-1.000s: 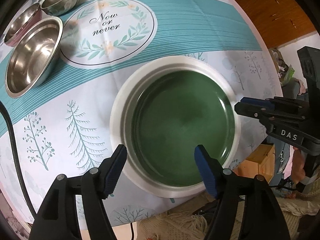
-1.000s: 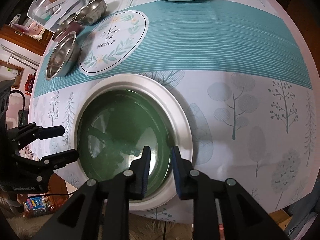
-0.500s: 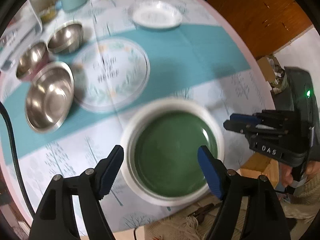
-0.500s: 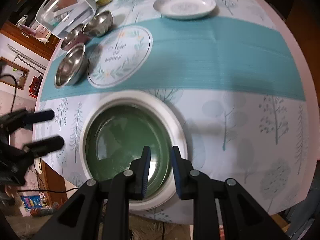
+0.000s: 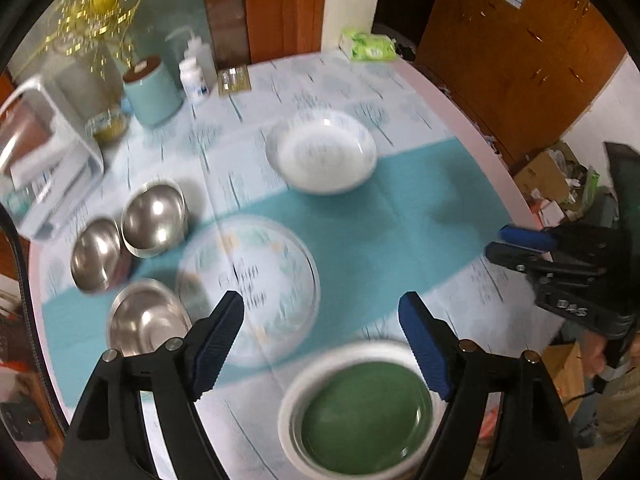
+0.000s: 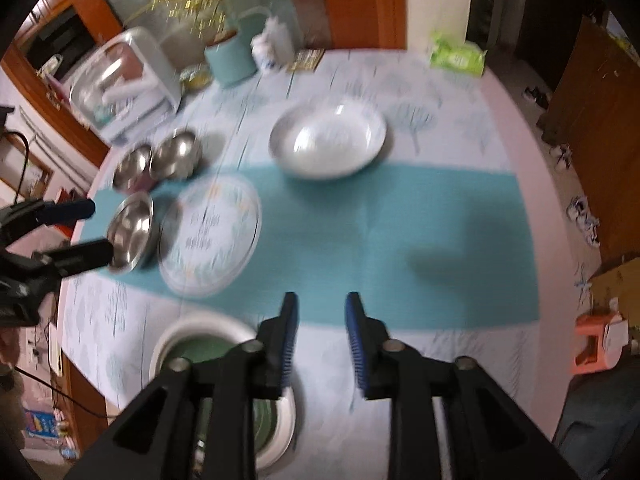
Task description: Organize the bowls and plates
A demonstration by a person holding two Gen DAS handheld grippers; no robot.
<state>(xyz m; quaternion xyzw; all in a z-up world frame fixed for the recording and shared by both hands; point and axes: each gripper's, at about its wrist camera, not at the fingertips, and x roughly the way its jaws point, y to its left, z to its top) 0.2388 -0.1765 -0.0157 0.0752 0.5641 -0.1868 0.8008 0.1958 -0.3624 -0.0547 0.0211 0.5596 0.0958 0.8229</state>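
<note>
While both spread, empty, left gripper (image 5: pixel 320 344) and right gripper (image 6: pixel 322 344) hang above green plate (image 5: pixel 366 420)

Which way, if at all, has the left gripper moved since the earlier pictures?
Yes. The left gripper has risen and drawn back: the green plate looks smaller and lower between its fingers, and more of the table shows.

A: Where is the green plate (image 5: pixel 366 420)?
B: Nested upright in a white plate (image 5: pixel 289 426), below the left gripper (image 5: pixel 320 340).
A: Others?
B: White bowl (image 5: pixel 322 156) ahead; three steel bowls (image 5: pixel 154 220) ahead-left.
</note>
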